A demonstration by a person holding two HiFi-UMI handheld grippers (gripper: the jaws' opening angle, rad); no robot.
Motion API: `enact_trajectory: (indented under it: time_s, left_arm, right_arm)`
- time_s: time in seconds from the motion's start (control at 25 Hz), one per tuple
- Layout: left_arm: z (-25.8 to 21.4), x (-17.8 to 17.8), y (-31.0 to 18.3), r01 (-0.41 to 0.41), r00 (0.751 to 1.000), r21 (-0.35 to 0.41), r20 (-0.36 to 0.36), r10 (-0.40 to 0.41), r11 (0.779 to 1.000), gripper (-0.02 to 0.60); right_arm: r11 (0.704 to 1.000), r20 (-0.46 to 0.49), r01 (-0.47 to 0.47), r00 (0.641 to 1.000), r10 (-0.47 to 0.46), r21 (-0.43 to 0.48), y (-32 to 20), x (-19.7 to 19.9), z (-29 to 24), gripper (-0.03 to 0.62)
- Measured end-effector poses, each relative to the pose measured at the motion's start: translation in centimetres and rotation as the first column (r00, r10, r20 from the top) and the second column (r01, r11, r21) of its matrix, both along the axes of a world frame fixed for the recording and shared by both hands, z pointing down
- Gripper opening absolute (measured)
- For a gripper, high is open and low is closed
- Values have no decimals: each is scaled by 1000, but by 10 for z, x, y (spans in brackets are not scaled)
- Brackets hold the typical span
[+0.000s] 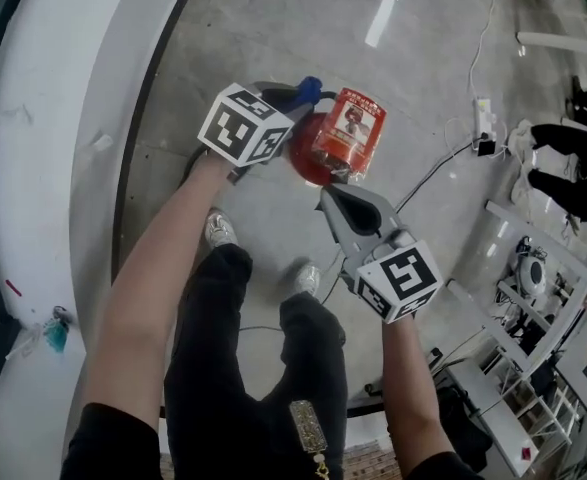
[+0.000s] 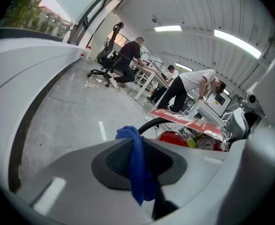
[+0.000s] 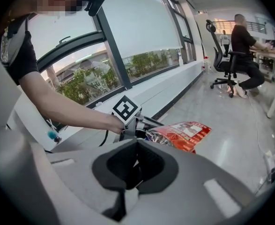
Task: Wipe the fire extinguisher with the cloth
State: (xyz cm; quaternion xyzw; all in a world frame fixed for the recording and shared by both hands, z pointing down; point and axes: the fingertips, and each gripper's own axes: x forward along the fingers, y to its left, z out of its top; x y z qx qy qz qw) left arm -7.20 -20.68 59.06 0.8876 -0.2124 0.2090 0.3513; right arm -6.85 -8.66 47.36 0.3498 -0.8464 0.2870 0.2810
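Observation:
A red fire extinguisher stands on the concrete floor, and a red printed tag in a clear sleeve lies over its top. My left gripper is shut on a blue cloth and sits right at the extinguisher's upper left. In the left gripper view the cloth hangs between the pads, with the extinguisher, its black hose and the tag just beyond. My right gripper is shut, with its tips at the tag's lower edge. The right gripper view does not show whether it pinches the tag.
A white curved ledge runs along the left. The person's legs and shoes stand just below the extinguisher. Cables and a power strip lie to the right, near white racks. People work at desks further off.

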Motion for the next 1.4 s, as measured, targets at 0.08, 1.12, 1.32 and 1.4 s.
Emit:
enact_trajectory:
  time_s: [0.08,1.12,1.32,1.4]
  left_arm:
    - [5,-5,4,32,999,-10,-9,-32,999,66]
    - [58,-20,117,204,978,93,33,-208,974,64]
    - [58,-26,105,129,989,162,56,-140,978,66]
    - [53,-31,94,148,987,174,33,-156,974,66]
  right_arm:
    - [1000,6,13,1000,-13,22,-2,0,-1,3]
    - [902,160,238,937,-311,361,5,2,-14,3]
    - [893,178,262,922,-343,367,5,0,-17,3]
    - [890,179,269,919,-351,369,6,-1,-17,3]
